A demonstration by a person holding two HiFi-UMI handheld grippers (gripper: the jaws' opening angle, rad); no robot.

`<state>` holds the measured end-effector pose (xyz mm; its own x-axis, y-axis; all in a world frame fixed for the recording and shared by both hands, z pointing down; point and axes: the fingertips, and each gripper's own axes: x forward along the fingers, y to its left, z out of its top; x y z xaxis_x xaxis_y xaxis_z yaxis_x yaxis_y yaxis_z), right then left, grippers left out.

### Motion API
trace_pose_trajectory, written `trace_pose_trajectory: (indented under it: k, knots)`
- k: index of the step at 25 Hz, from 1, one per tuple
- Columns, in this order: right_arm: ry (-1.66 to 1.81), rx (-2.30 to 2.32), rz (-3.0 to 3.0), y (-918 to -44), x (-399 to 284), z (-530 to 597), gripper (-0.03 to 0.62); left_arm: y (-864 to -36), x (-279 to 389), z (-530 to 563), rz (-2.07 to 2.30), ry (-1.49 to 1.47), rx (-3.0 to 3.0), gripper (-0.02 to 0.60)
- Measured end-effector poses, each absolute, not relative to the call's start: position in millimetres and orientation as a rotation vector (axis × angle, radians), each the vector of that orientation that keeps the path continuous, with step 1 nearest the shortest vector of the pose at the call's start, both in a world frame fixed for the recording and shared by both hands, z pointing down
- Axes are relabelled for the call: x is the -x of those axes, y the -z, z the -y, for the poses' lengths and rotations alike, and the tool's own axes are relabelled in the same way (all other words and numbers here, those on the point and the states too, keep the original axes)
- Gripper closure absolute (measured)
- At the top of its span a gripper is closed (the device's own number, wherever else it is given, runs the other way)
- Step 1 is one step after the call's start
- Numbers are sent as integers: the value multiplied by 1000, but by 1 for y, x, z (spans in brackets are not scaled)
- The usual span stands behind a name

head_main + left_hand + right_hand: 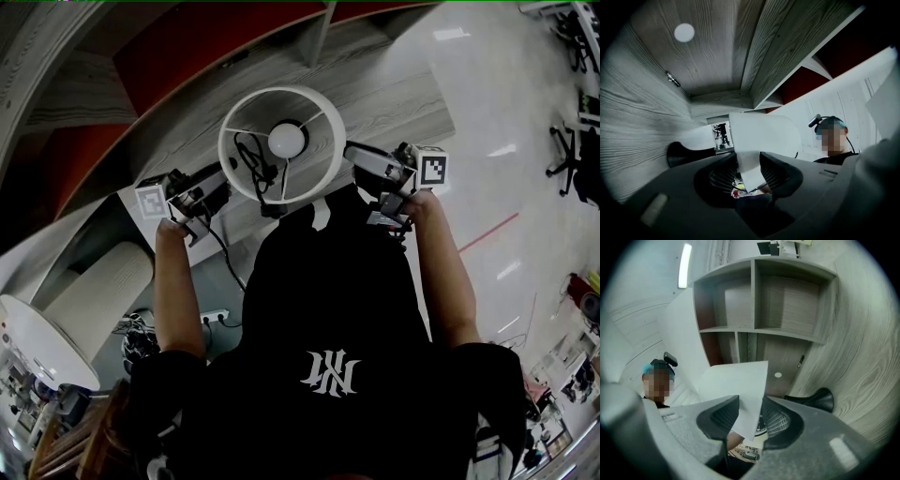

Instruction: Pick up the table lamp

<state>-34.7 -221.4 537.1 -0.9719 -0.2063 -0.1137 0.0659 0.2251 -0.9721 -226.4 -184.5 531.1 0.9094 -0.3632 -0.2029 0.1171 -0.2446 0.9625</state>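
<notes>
Carefully raise the table lamp (286, 139) level, left tool (223, 180) and right tool (349, 156) each pinching its thin shade wall (751, 161).

The person wears a black short-sleeved shirt (328, 309) with a white emblem (330, 372), and a teal headband (650, 366) carrying a small black camera (670, 359). The left gripper (221, 180) and right gripper (353, 156) each bear a white cube (150, 201) with a black square marker. Their pads (780, 422) are dark and ribbed.
</notes>
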Motion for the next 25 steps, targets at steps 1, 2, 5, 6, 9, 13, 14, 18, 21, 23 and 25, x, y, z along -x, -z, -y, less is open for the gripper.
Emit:
trace_pose_trajectory:
  k: [1,2,5,6,9,13,14,18,21,23,25]
  knots:
    - [1821,131,-2279,-536,35,222,441,-529,226,184,185,455,-1769,433]
    - [1816,136,-2284,-536,34,222,441,-528,226,184,185,453,-1775,433]
    - [1802,142,-2306,-533,34,224,441,-523,227,183,193,446,-1797,433]
    - [1798,138,-2313,-531,34,224,441,-521,227,183,198,445,-1805,431]
    - [1786,115,-2320,-522,34,224,441,-511,223,183,214,458,-1823,431]
    - [1742,105,-2338,-497,21,225,441,-490,213,183,233,487,-1846,431]
    - [1725,101,-2343,-490,17,227,441,-484,210,182,237,492,-1853,430]
    - [1660,74,-2368,-462,4,233,441,-457,195,181,248,503,-1894,428]
    - [1619,53,-2393,-442,2,231,441,-437,192,177,258,516,-1925,428]
    - [1593,50,-2414,-433,1,232,441,-427,190,176,269,521,-1939,428]
    - [1572,36,-2427,-424,2,235,441,-418,191,177,283,523,-1950,428]
